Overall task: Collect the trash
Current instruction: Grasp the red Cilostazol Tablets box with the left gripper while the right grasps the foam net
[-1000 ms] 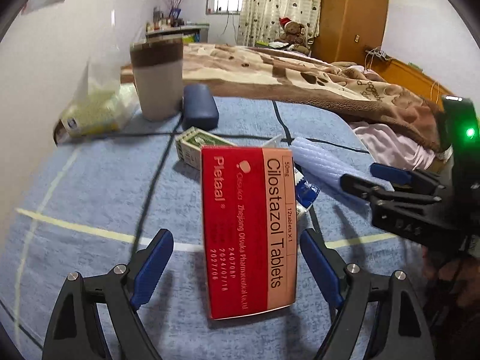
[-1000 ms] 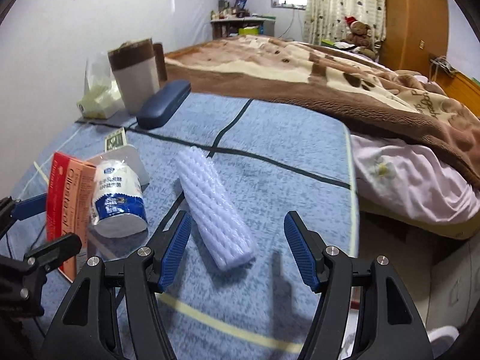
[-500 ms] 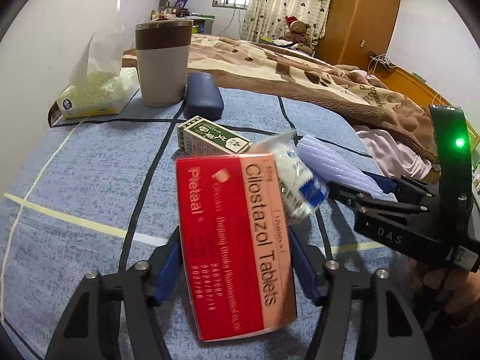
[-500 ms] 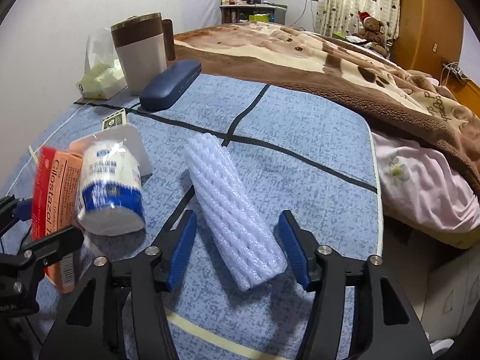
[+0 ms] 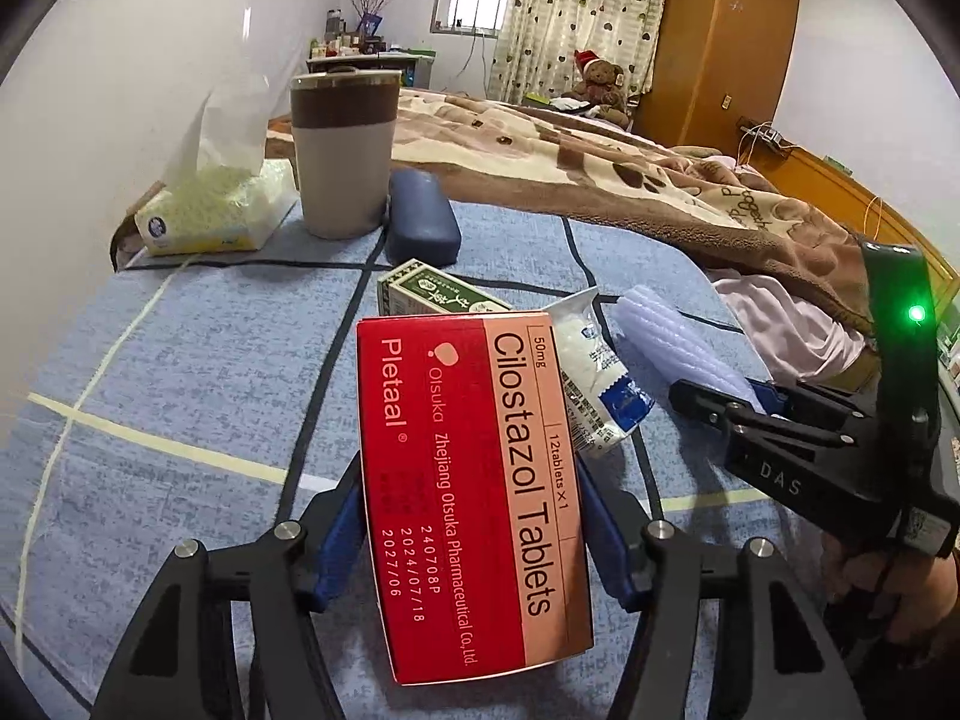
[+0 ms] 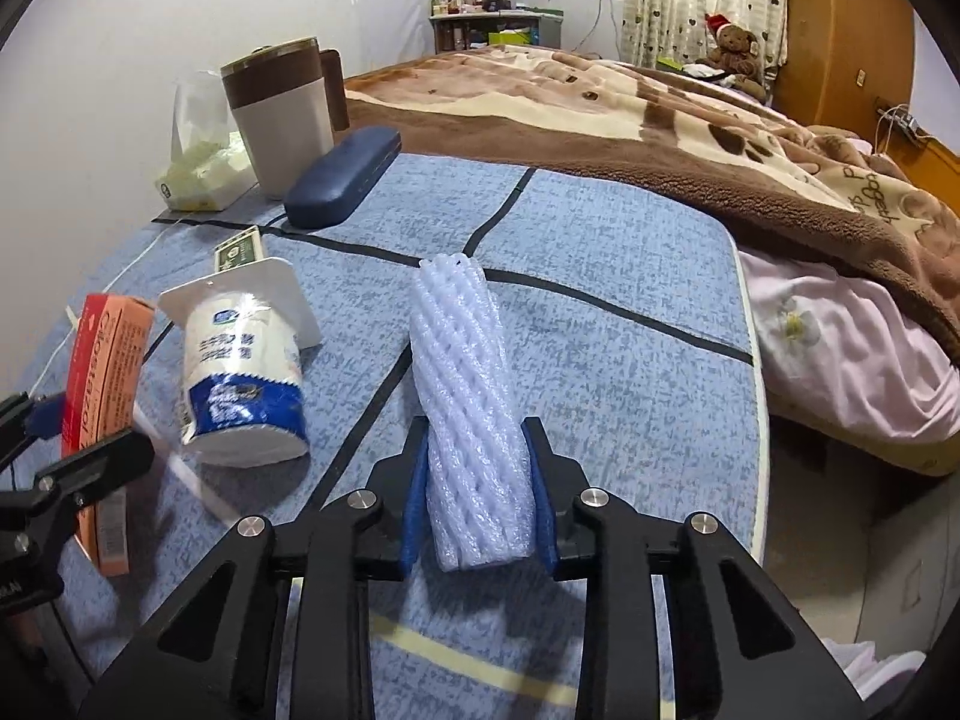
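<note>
Your left tongs [image 5: 474,546] had the tablet box [image 5: 468,492] between them, your right tongs [image 6: 477,504] the foam sleeve [image 6: 468,414], both over the bed [image 6: 600,312]. The wrapped roll [image 6: 240,384] lay between box and sleeve. Behind it sat a small carton [image 5: 432,294], then the glasses case [image 5: 420,225], with the mug [image 5: 342,150] and tissue pack [image 5: 210,216] left of that by the wall. The blanket [image 6: 600,114] lay further back.
</note>
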Demonstrator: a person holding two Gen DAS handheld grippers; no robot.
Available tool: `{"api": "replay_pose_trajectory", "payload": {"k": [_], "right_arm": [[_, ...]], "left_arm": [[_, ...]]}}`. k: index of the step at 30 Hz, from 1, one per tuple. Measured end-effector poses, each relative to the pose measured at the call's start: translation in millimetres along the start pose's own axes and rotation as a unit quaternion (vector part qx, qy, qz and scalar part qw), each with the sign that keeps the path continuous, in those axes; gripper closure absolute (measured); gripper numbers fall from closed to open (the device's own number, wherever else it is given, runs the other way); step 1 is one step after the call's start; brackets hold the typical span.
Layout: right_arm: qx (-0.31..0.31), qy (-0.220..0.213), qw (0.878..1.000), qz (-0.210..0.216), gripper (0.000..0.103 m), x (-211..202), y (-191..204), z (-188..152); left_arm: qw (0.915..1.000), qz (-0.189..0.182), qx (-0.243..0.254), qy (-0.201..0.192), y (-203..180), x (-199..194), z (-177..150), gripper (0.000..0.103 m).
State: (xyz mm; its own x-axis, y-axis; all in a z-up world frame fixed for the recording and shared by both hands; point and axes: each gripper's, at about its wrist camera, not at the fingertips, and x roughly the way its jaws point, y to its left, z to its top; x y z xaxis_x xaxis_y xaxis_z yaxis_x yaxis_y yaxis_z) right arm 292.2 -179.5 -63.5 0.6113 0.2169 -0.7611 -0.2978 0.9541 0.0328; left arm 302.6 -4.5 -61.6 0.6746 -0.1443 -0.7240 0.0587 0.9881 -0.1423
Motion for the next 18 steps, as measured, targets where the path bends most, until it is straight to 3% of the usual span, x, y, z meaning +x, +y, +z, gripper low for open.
{"api": "replay_pose_trajectory", "payload": {"k": [18], "right_arm": [[0.057, -0.063, 0.996, 0.012, 0.073, -68.6, 1.8, -28.2]], "left_arm": [[0.9988, -0.015, 0.024, -0.041, -22.7, -62.4, -13.9, 0.039]]}}
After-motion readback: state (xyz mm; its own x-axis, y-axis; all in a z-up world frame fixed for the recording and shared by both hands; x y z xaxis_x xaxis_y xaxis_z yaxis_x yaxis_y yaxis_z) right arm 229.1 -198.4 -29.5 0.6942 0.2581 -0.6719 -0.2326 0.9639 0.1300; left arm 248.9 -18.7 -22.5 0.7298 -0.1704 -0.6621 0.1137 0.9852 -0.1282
